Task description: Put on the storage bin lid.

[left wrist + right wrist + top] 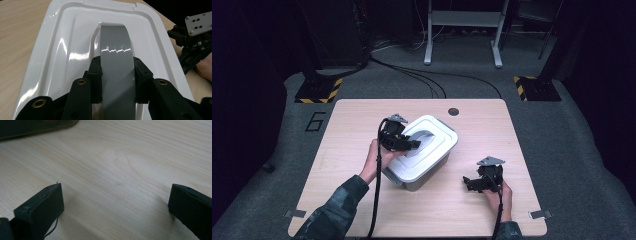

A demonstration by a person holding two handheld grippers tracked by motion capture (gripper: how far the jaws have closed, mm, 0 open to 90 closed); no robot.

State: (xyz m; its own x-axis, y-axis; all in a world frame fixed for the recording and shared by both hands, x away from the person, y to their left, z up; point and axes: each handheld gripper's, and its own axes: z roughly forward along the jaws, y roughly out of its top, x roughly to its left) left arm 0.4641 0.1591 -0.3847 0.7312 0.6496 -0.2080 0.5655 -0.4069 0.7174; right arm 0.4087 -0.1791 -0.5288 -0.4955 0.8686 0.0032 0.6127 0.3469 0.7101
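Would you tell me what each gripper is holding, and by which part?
The left gripper clamps the white storage box by its grey lid handle; the right gripper holds nothing.

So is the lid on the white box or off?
On. The white lid sits flat on the box, and the left gripper is shut on its grey handle.
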